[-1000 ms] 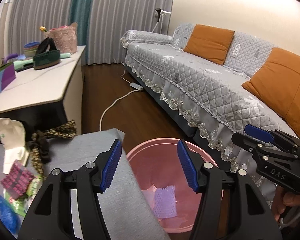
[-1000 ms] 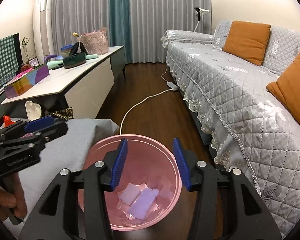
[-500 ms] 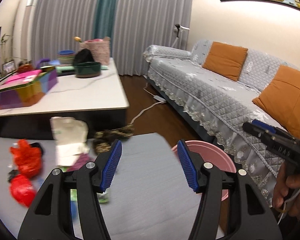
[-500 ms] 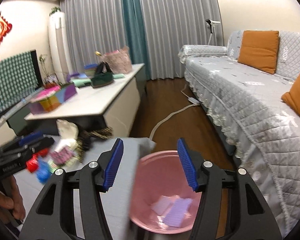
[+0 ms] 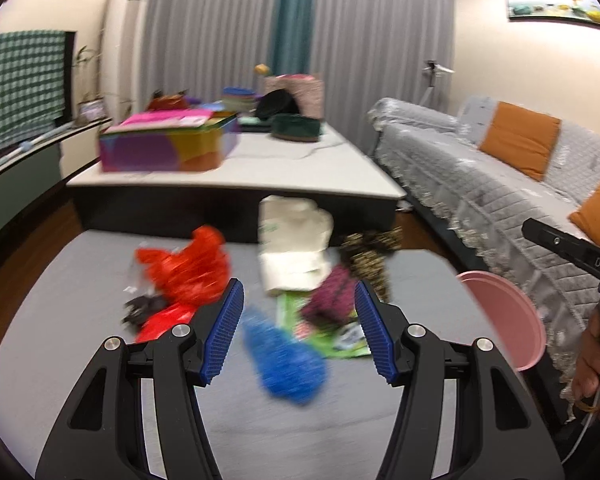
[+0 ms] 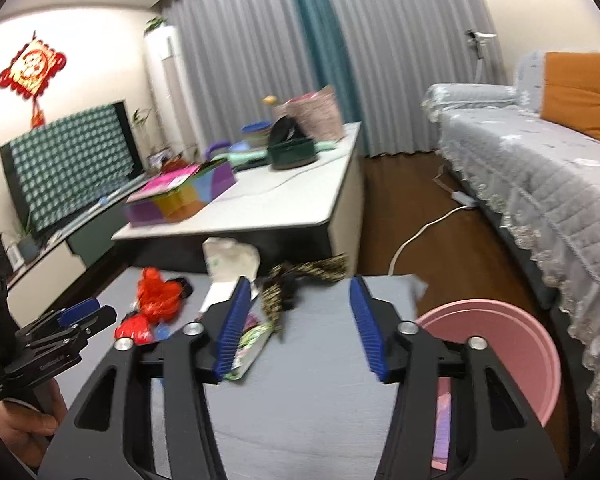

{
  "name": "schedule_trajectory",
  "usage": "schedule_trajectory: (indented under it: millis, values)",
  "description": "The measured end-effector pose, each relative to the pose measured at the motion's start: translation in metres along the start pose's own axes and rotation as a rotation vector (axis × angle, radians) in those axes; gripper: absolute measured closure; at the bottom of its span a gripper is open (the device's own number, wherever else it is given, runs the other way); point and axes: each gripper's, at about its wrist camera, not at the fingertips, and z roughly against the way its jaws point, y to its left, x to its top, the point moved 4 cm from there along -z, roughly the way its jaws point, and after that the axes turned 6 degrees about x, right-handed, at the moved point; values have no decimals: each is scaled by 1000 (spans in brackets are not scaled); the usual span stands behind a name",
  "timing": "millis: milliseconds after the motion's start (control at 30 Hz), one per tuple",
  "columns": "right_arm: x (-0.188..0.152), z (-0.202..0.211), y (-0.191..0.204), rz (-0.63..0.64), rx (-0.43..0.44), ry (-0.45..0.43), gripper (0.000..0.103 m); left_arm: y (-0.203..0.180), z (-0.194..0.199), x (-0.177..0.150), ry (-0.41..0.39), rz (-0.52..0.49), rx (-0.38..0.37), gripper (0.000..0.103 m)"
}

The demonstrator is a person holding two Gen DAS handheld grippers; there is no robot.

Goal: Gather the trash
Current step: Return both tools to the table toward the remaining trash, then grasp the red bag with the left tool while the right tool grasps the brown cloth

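Grey cloth (image 5: 80, 320) is strewn with the trash: a red bag (image 5: 188, 268), a blue scrap (image 5: 284, 360), a white bag (image 5: 292, 248) and green wrappers (image 5: 332, 340), with the pink bin (image 6: 500, 344) set beside its right edge. The left gripper (image 5: 299, 328) is held open and empty above the blue scrap. The right gripper (image 6: 299, 322), whose jaws have just been closing, is also seen apart with nothing between them.

Background: a white coffee table (image 5: 260, 176) bearing a multicoloured box (image 5: 168, 142) at its front left corner and a dark green bowl (image 5: 296, 128) towards its far right edge; grey quilted sofa (image 5: 480, 168) with orange cushions (image 5: 518, 140); grey curtains (image 5: 220, 28).
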Motion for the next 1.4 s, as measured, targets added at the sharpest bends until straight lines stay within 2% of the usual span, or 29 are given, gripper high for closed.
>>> schedule_trajectory:
  millis: [133, 233, 433, 567, 733, 833, 1000, 1100, 1167, 1200, 1267, 1400]
  values:
    - [-9, -29, 14, 22, 27, 48, 62, 30, -14, -12, 28, 37, 64, 46]
    - [-13, -51, 15, 17, 34, 75, 63, 47, -24, -20, 51, 49, 103, 45]
    - [-20, -97, 16, 7, 52, 134, 62, 72, -48, -36, 126, 115, 169, 36]
    - [-30, -124, 15, 5, 62, 186, 61, 83, -64, -43, 166, 136, 212, 24]
    - [-42, -153, 9, -4, 63, 251, 58, 88, -77, -45, 206, 150, 239, 19]
    - [-46, -166, 11, 7, 62, 279, 52, 87, -85, -48, 241, 151, 233, 19]
    - [-54, -179, 6, 2, 49, 328, 52, 88, -98, -54, 292, 151, 255, 18]
    - [-54, -181, 5, -3, 53, 328, 60, 89, -101, -54, 302, 156, 256, 18]
    - [-54, -183, 6, 3, 54, 335, 74, 86, -103, -55, 316, 143, 258, 18]
    - [-55, -183, 8, 7, 55, 340, 78, 85, -103, -55, 318, 140, 257, 19]
    - [-55, -183, 8, 11, 58, 343, 93, 85, -104, -55, 322, 139, 259, 20]
    - [-54, -181, 9, 16, 50, 341, 101, 83, -104, -54, 323, 137, 252, 25]
